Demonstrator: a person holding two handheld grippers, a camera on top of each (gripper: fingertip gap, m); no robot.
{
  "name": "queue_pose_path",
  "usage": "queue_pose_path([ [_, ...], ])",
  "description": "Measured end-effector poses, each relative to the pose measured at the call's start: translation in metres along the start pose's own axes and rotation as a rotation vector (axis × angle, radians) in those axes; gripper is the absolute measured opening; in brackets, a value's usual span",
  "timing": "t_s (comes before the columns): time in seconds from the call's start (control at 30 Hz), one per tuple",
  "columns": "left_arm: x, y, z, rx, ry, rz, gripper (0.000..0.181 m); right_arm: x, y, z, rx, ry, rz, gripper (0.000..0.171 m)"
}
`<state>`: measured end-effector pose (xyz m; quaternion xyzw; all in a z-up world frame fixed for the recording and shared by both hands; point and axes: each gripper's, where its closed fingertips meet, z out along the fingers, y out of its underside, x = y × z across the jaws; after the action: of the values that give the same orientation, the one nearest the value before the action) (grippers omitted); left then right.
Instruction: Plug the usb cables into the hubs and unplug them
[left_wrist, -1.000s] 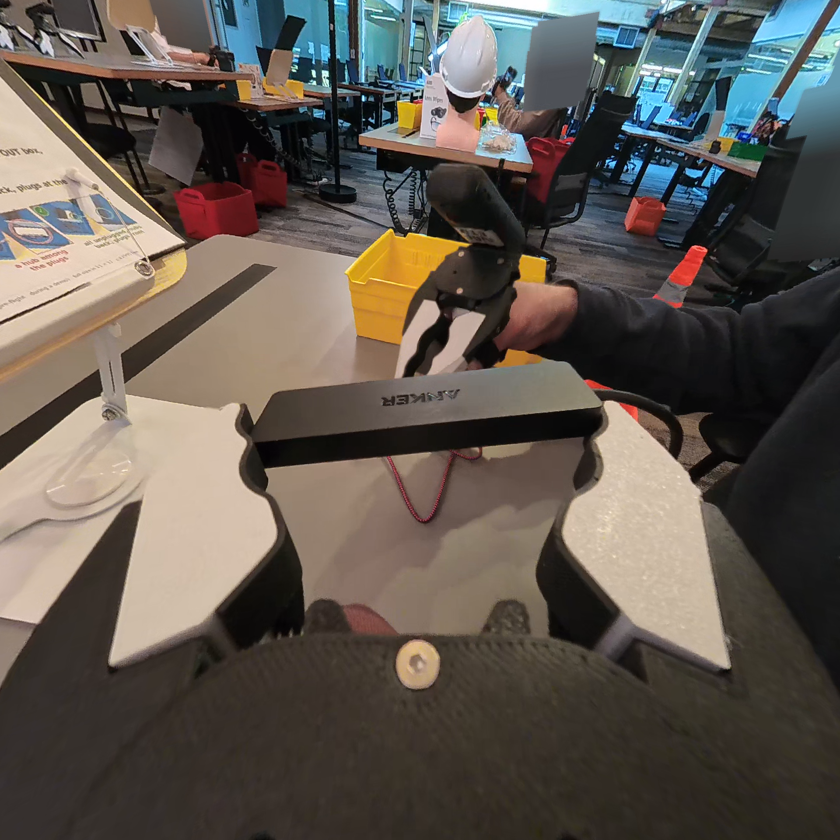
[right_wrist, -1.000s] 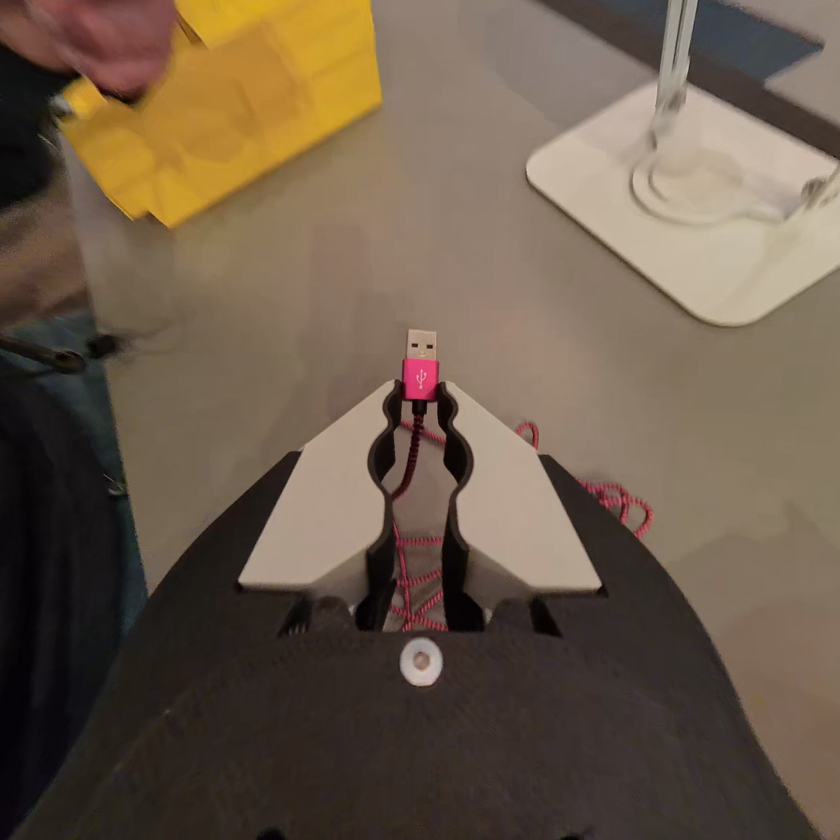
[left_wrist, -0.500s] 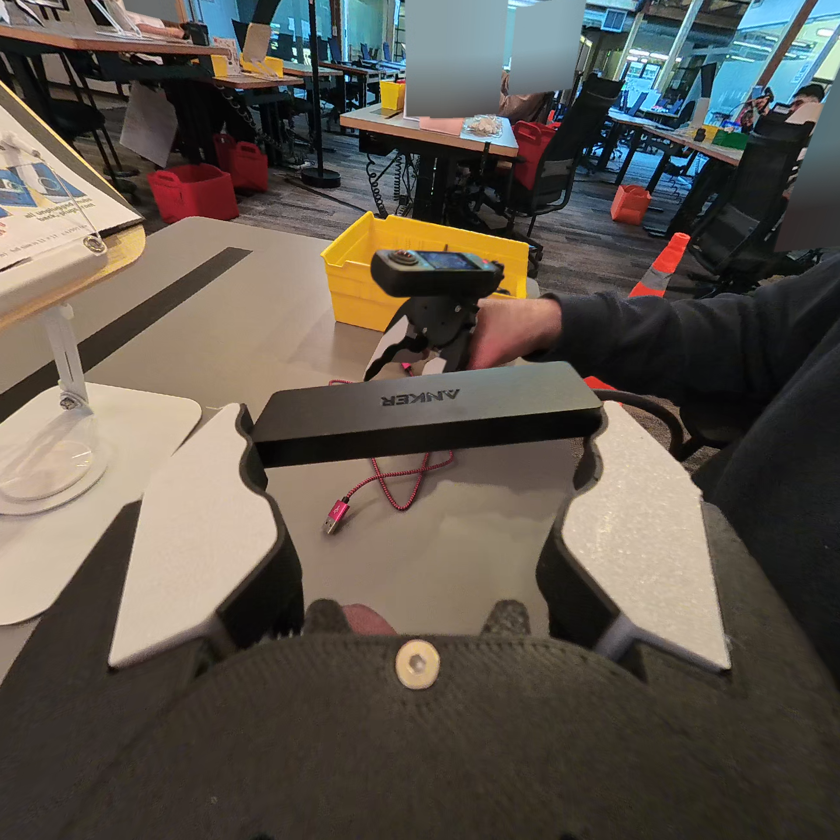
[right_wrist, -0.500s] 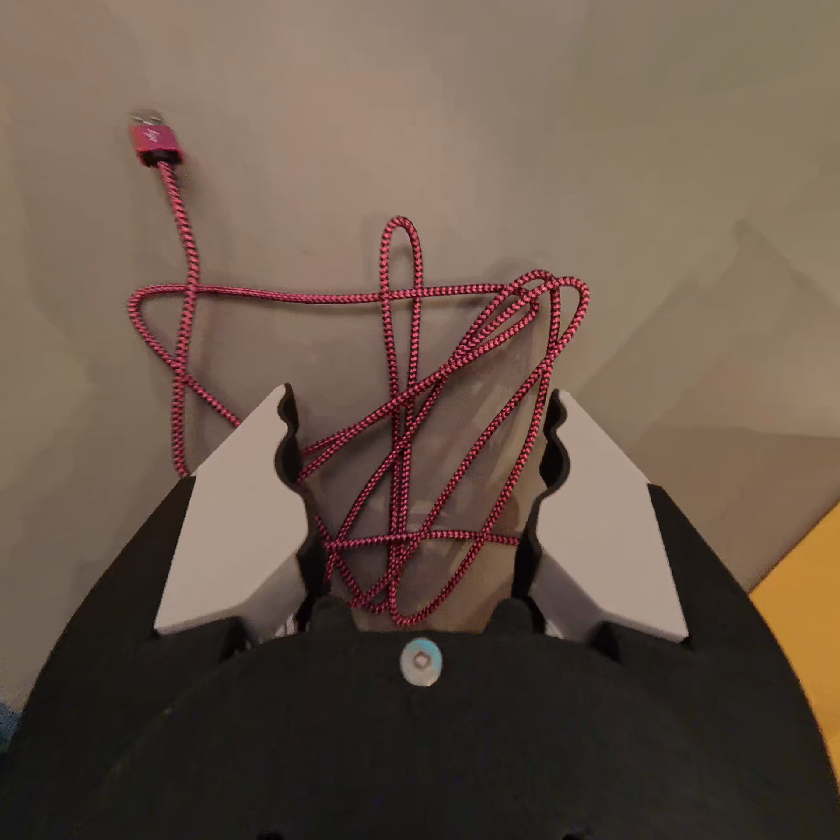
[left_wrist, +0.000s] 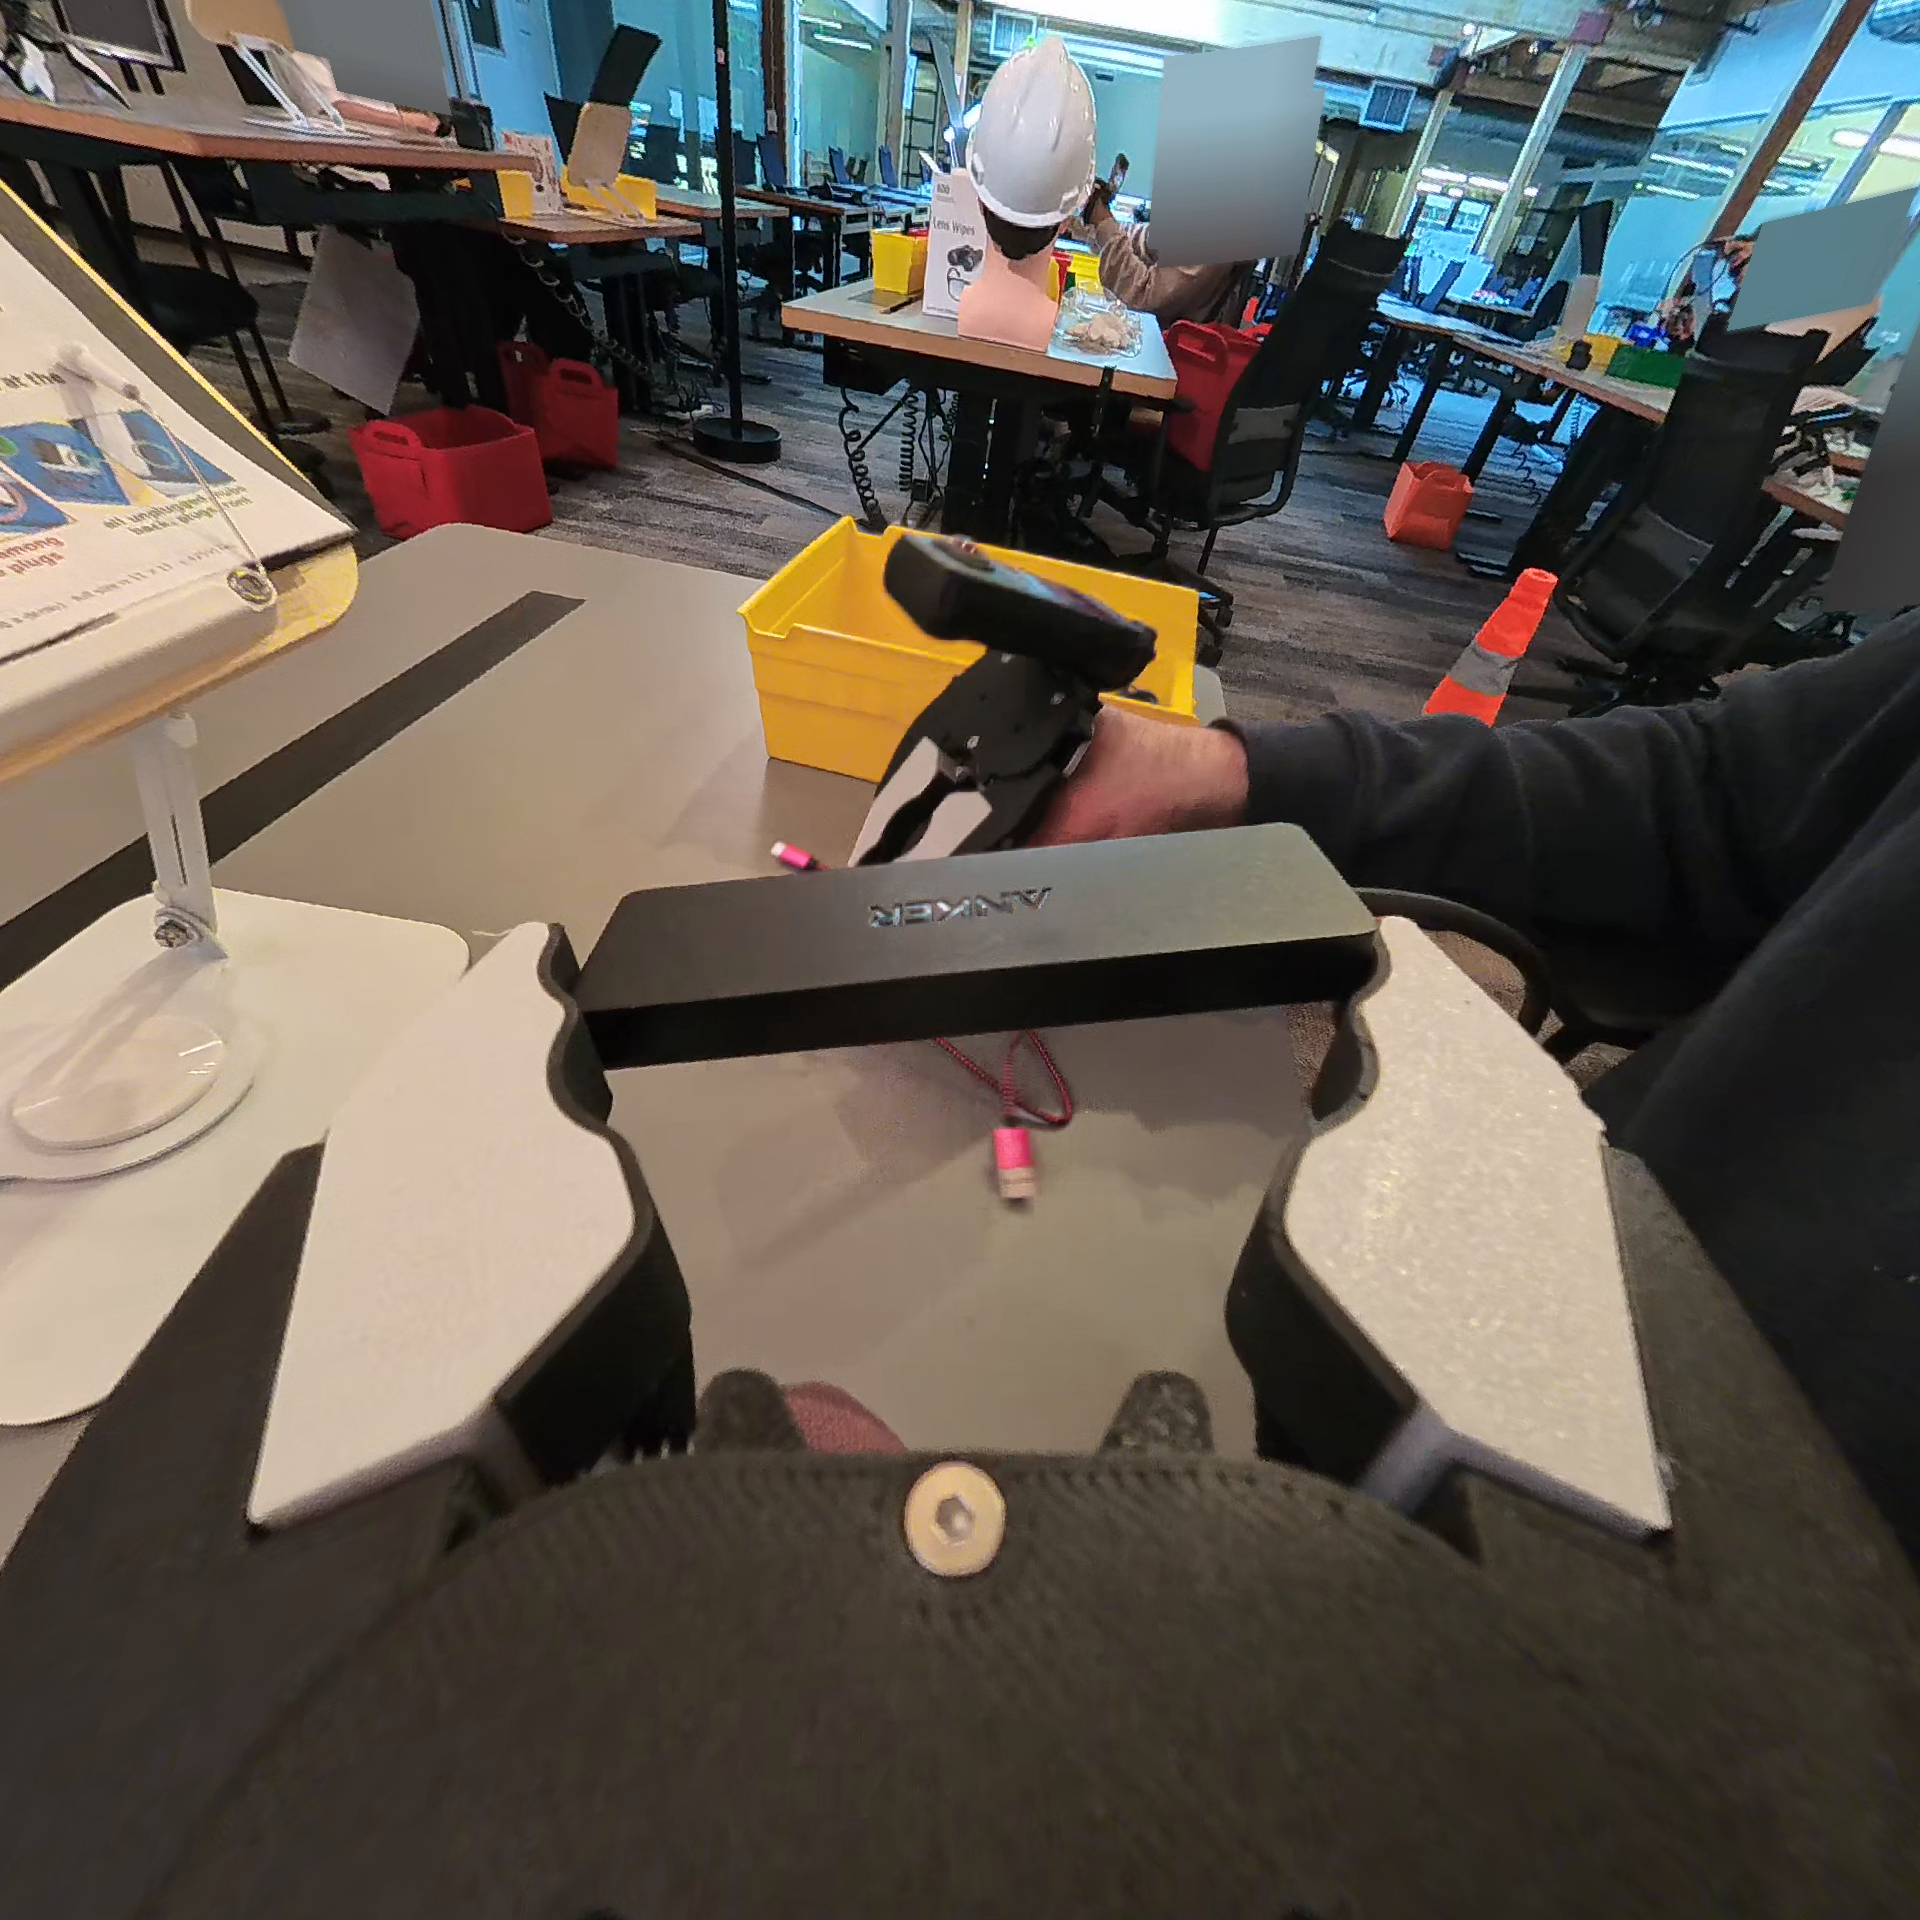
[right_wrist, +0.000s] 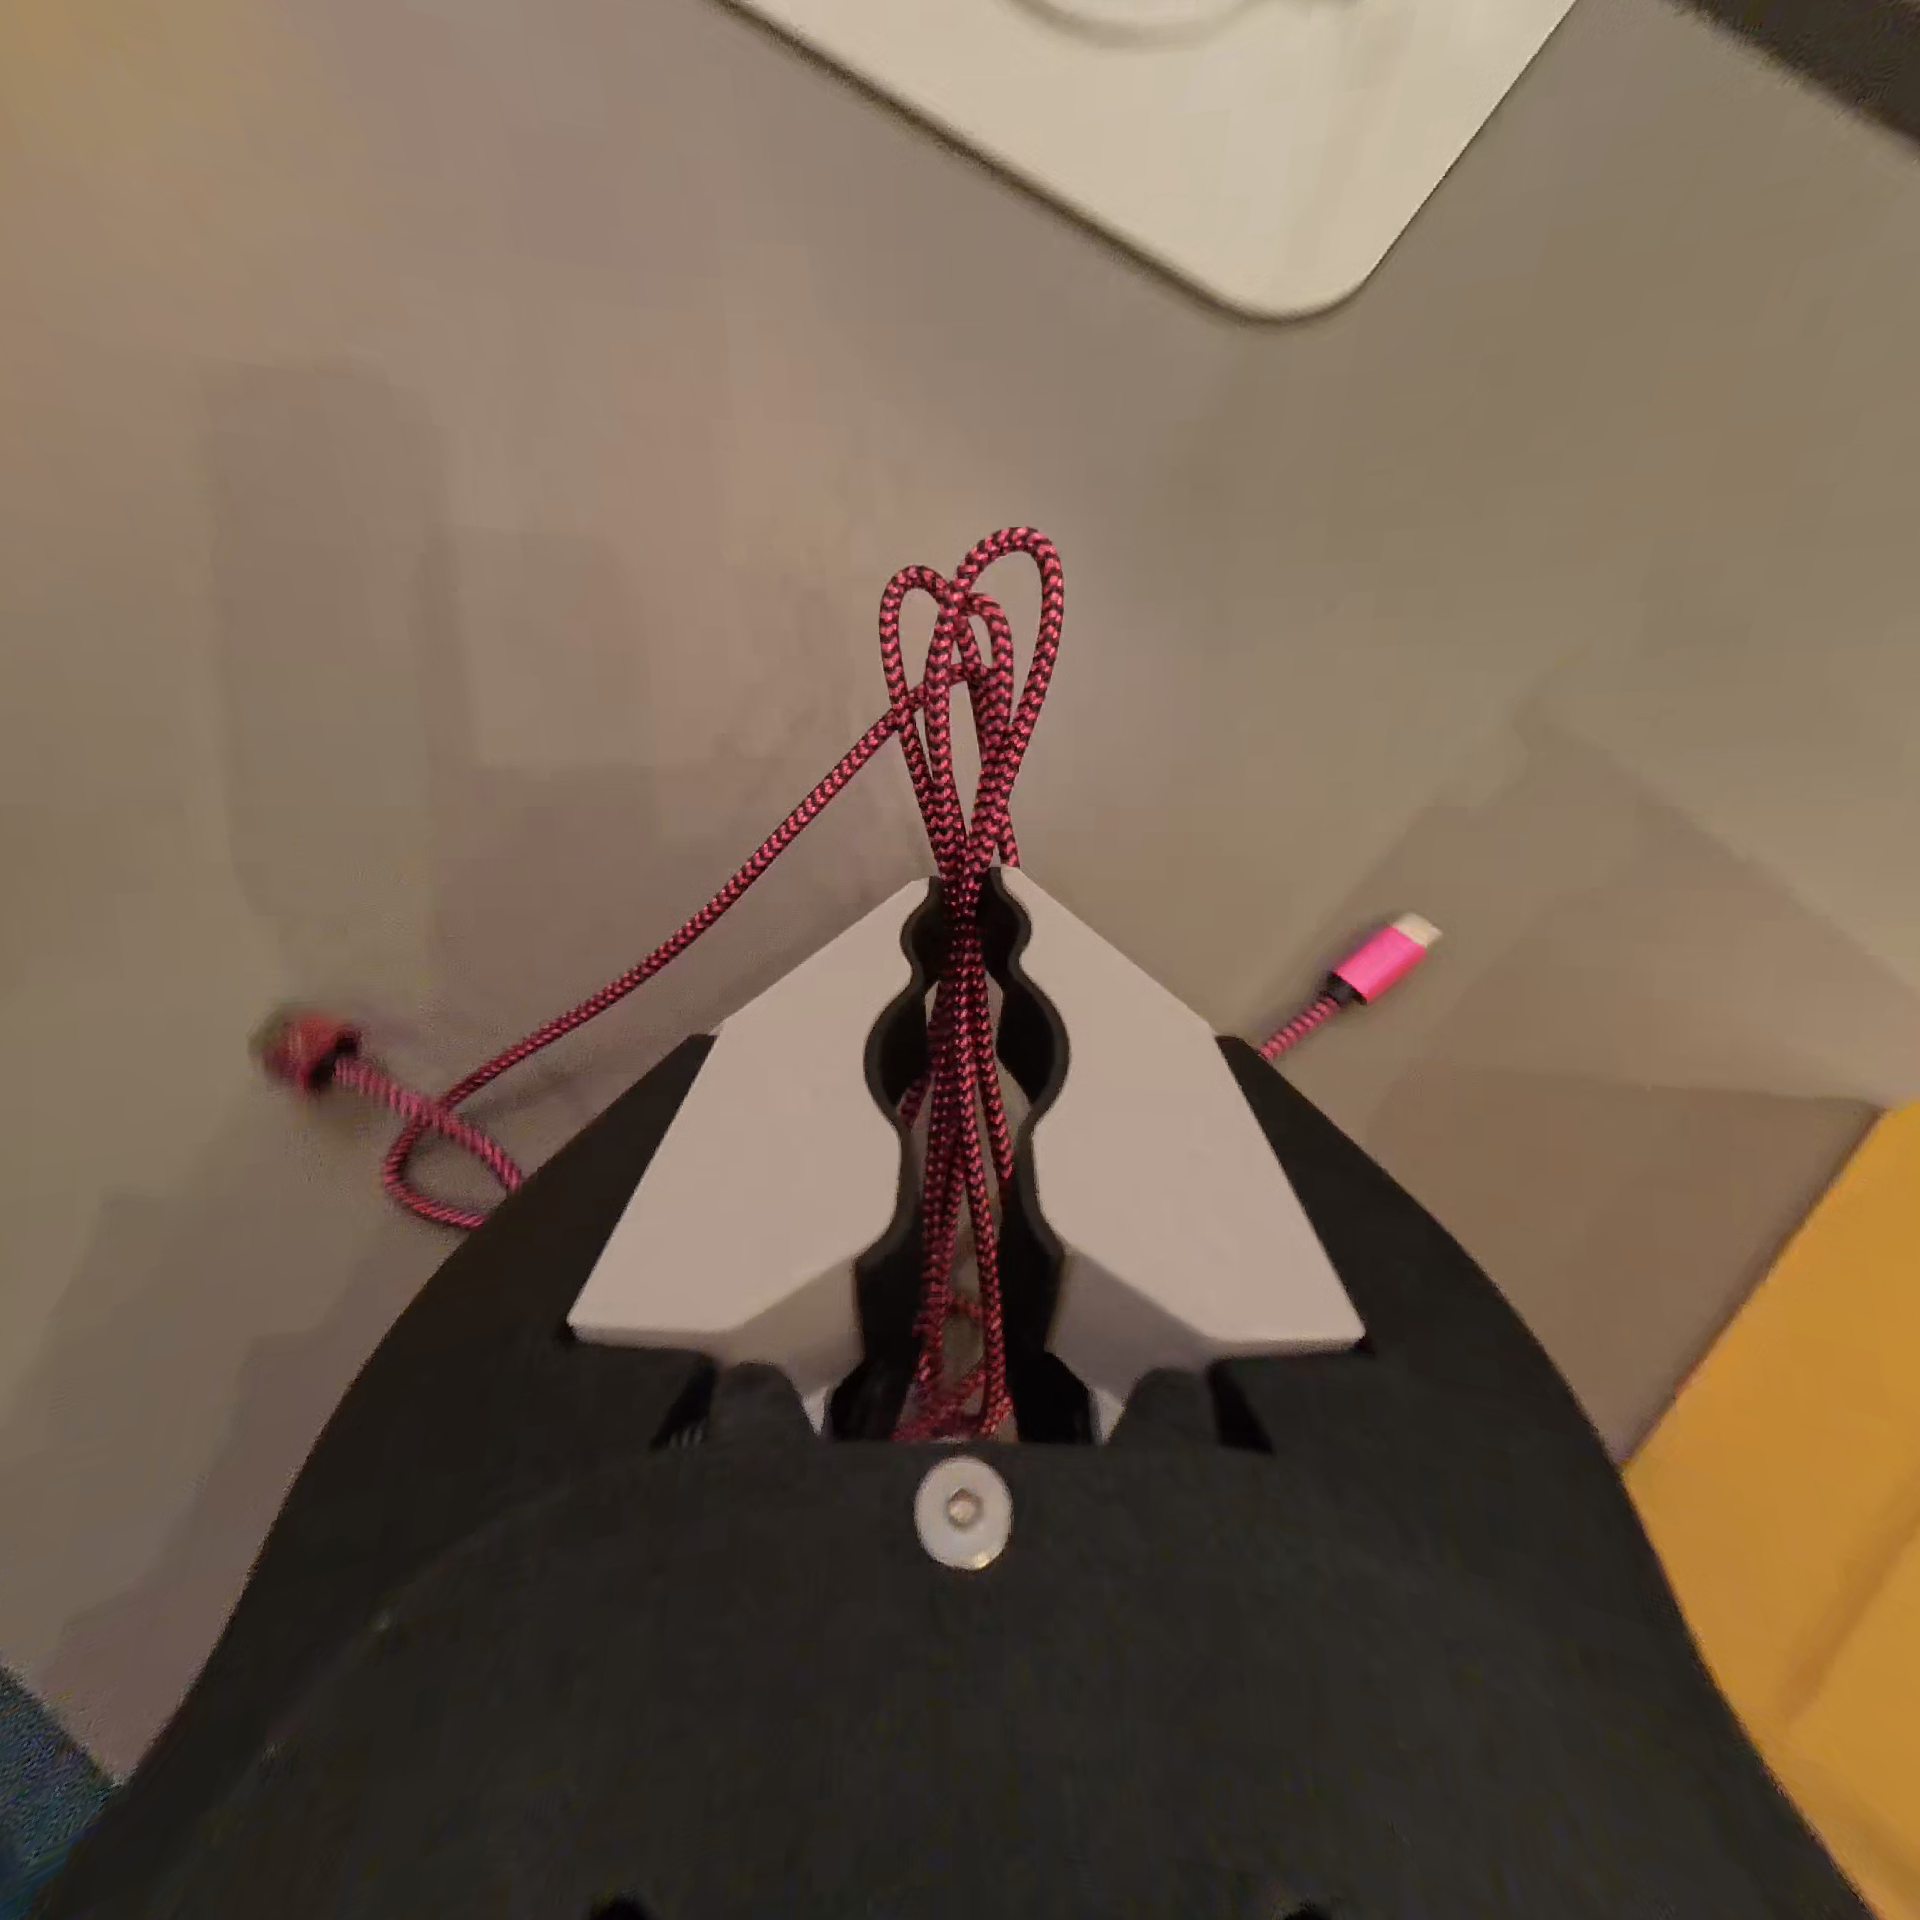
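The left hand-held gripper (left_wrist: 971, 997) clamps the black hub (left_wrist: 971, 935) crosswise between its fingertips, raised above the table (left_wrist: 582, 748) seemingly to present it, while the right hand-held gripper (right_wrist: 964, 883) pinches the bunched pink cable (right_wrist: 971, 727), both plugs loose beside it.

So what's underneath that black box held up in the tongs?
Below the black hub: grey table, a pink cable loop and one plug. The hub hides the rest of the cable.
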<state>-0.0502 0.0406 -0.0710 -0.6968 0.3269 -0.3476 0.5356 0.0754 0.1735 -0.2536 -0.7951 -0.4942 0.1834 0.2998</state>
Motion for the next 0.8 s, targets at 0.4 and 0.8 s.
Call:
queue_pose_path([
  [0.4, -0.006, -0.006, -0.006, 0.022, -0.021, -0.001, 0.132, 0.043, -0.102, -0.161, 0.368, 0.100, -0.021, 0.003],
  [0.8, -0.014, -0.008, -0.011, 0.031, -0.053, 0.000, 0.132, 0.151, -0.039, -0.275, 0.367, 0.449, -0.076, 0.003],
])
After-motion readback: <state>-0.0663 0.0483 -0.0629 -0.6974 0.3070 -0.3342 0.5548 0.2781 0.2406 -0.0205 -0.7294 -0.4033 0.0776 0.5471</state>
